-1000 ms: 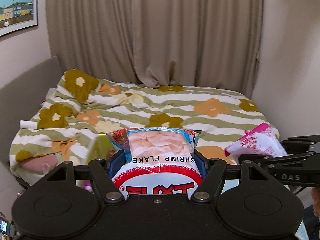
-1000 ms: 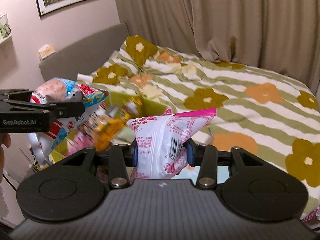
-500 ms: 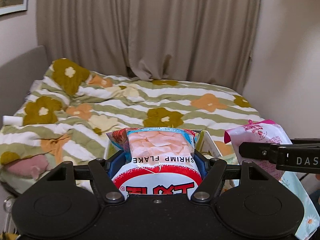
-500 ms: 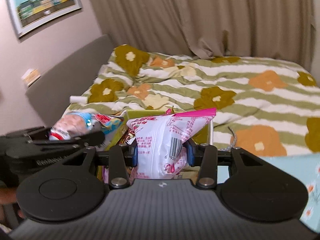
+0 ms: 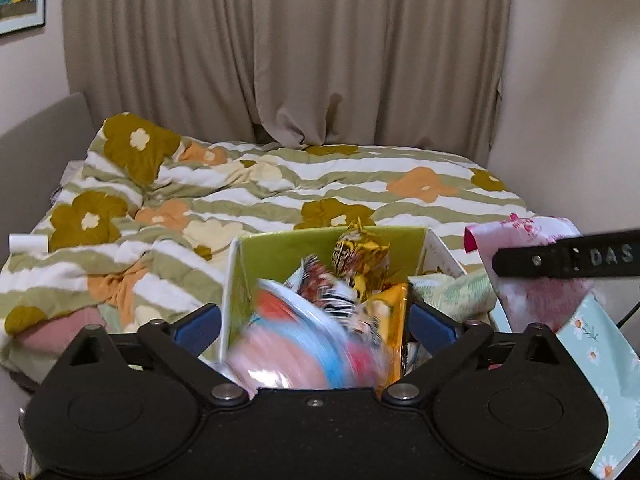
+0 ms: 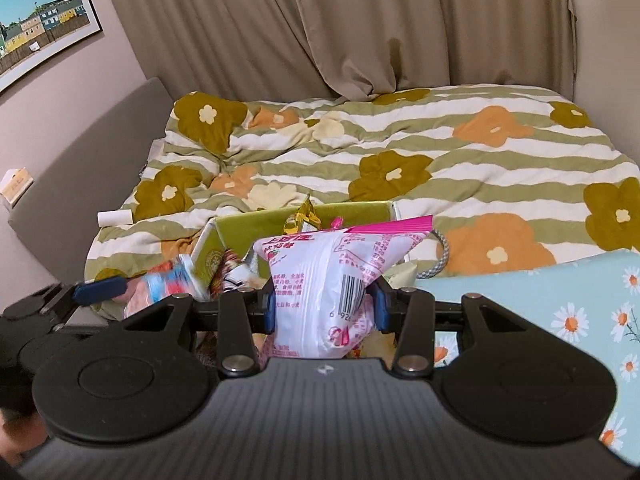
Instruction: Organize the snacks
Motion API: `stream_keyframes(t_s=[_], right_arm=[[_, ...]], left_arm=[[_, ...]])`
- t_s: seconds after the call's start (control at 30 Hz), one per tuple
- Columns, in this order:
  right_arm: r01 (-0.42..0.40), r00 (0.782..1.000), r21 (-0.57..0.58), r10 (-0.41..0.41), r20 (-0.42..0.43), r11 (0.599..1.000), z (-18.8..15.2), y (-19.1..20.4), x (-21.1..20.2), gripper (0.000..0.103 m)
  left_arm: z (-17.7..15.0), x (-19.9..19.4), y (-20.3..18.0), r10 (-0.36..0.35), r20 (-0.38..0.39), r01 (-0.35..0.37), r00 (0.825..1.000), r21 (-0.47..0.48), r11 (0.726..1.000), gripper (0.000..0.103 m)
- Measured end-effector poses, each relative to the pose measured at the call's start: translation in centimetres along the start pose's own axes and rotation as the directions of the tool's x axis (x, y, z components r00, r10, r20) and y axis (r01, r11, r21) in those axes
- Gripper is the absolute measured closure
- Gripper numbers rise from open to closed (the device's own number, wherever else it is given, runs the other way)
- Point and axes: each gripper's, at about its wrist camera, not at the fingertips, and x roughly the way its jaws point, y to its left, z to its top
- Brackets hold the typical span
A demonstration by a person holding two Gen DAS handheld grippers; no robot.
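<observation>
Left gripper [image 5: 314, 326]: jaws stood wide apart, gripping nothing; the blue pads sat at either side of the box mouth.
Shrimp bag [image 5: 304, 344]: lay loose between the parted jaws, blurred by motion, at the near end of the box, its lower part hidden by the gripper body. In the right wrist view the same bag [image 6: 168, 286] showed at 9 o'clock from the pink bag, just beside the left gripper's blue pad [image 6: 100, 289].
Right gripper [image 6: 326, 306]: jaws were clamped on the pink bag, one pad pressed to each side.
Pink bag [image 6: 332, 280]: was held upright above the box, sealed pink edge uppermost, barcode facing the camera. In the left wrist view it [image 5: 532, 272] appeared at 3 o'clock from the box, partly behind the right gripper's black finger.
Box [image 5: 288, 248]: green-lined, open at the top, stood at the foot of the bed; its far wall [image 6: 280, 220] was visible past the pink bag.
Box contents: a gold packet [image 5: 360, 256] stood upright at the far wall; a yellow packet [image 5: 394, 320] leaned at the right side; other wrappers were too blurred to tell apart.
Bed cover [image 6: 440, 160]: striped green and white with flowers, rumpled, at 12 o'clock beyond the box.
Flowered cloth [image 6: 560, 300]: pale blue with daisies, at 3 o'clock from the box.
</observation>
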Motion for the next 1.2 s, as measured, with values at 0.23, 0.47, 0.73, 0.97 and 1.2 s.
stream_keyframes(t_s=[0.23,0.47,0.73,0.97,1.2], right_arm=[[-0.016,1.000,-0.025,0.015,-0.010,1.000,0.1,1.3,0.9,0.045],[-0.037,0.999,0.006,0.037,0.016,0.999,0.8,2.6,2.3,0.034],[-0.016,0.999,0.076,0.013,0.039,0.997,-0.6,1.8,3.5,0.000],[-0.010,0.997,0.054,0.006,0.072,0.998,-1.0,1.1,1.2,0.000],[-0.020,0.986,-0.007,0.021,0.164,1.000,-1.3,0.2,-5.2,0.000]], left_arm=[[-1.0,-1.4,1.8,-0.005,-0.014,0.005,1.000,-0.040,0.999,0.000],[-1.0,-1.6,2.7,-0.001,-0.011,0.001,1.000,-0.040,0.999,0.000],[-1.9,-0.8,3.0,0.009,-0.051,-0.010,0.999,-0.016,1.000,0.000],[-1.8,-2.6,2.3,0.039,-0.027,-0.040,0.999,-0.025,0.999,0.000],[-1.2,-8.0,-1.2,0.080,0.063,-0.079,0.995,-0.018,0.997,0.000]])
